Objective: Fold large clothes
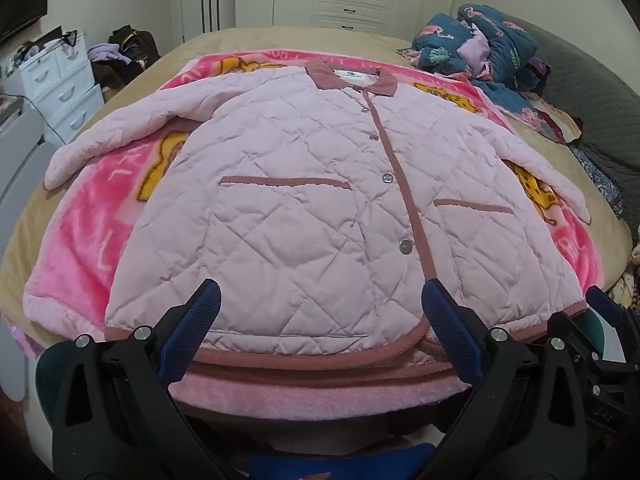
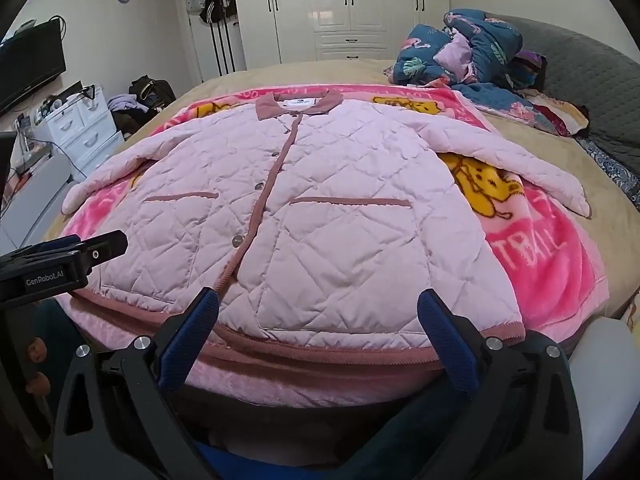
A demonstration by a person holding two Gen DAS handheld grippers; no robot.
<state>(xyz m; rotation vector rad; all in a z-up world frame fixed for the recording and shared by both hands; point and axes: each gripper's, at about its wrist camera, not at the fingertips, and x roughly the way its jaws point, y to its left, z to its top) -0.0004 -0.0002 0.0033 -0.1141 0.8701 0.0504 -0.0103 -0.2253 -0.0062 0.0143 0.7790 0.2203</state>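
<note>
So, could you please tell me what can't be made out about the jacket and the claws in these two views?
- Collar label of the pink quilted jacket: too small to read in either view.
- Jacket's back: hidden by its own front, both views.
- Near hem: partly covered by the left claw in the left wrist view and by the right claw in the right wrist view.
- Blanket print: mostly under the jacket.

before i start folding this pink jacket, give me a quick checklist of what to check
1. Pink quilted jacket lies flat, front up: ok.
2. Front snapped closed along the darker pink placket: ok.
3. Both sleeves spread out to the sides, left-hand sleeve, right-hand sleeve: ok.
4. Left claw open and holding nothing: ok.
5. Right claw open and holding nothing: ok.
6. Jacket's back side smooth underneath: cannot tell.
</note>
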